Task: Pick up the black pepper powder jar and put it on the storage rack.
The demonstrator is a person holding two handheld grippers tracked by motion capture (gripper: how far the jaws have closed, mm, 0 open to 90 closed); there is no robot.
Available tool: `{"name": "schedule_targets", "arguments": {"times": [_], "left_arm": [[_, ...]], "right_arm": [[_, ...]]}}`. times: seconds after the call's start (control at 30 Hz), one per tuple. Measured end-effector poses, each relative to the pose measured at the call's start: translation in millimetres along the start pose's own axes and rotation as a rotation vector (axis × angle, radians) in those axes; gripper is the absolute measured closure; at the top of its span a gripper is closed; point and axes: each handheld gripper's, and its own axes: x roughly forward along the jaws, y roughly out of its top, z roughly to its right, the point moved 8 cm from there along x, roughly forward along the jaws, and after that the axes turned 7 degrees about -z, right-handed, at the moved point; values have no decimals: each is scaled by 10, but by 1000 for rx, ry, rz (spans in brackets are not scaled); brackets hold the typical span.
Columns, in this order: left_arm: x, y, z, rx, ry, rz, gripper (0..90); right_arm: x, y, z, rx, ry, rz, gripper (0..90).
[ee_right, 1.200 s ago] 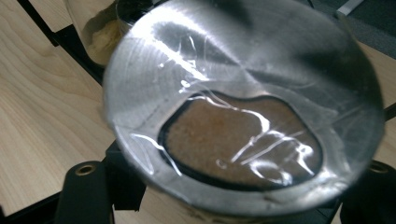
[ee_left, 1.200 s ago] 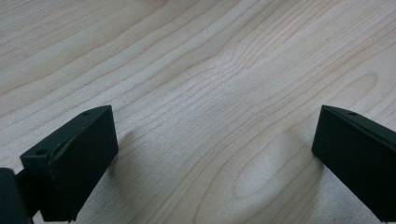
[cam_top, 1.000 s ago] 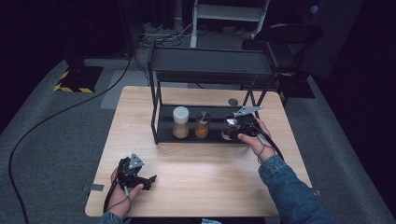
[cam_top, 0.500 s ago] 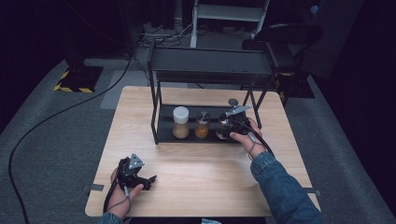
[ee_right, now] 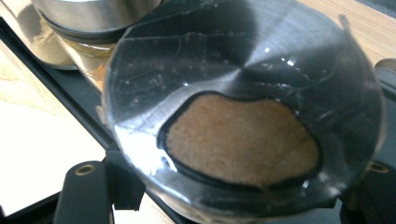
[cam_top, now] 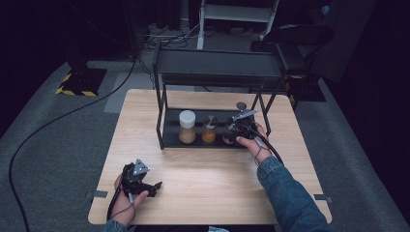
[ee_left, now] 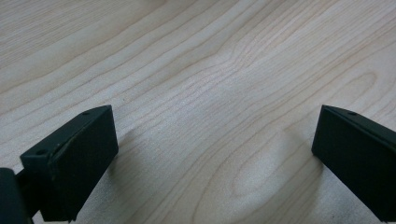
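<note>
Right gripper [cam_top: 237, 131] hides most of its spice jar [ee_right: 243, 116]

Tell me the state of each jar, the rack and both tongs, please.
White-lid jar: upright, closed, on rack's lower shelf.
Middle jar: upright, closed, beside it.
Shaker jar: gripped, at the shelf's right end.
Rack: standing on table.
Left tongs: open, empty.
Right tongs: shut on shaker jar.
</note>
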Motion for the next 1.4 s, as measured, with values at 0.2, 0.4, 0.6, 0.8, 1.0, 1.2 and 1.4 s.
{"name": "schedule_targets", "arguments": {"times": [0.2, 0.4, 0.6, 0.8, 1.0, 1.2, 1.4], "left_arm": [[0, 0, 0, 0, 0, 0, 3], [0, 0, 0, 0, 0, 0, 3], [0, 0, 0, 0, 0, 0, 3], [0, 1, 1, 0, 1, -1, 3], [0, 0, 0, 0, 0, 0, 3], [0, 0, 0, 0, 0, 0, 3], [0, 3, 8, -5, 5, -2, 3]], "right_arm": [[67, -34, 13, 13, 3, 0, 313], [93, -73, 50, 28, 9, 7, 312], [17, -49, 32, 42, -16, 11, 178], [-212, -65, 9, 30, -29, 35, 123], [-416, -143, -14, 17, -12, 20, 105], [-617, -339, -31, -10, -10, 42, 96], [-819, -542, 1, -22, -14, 62, 96]]}}
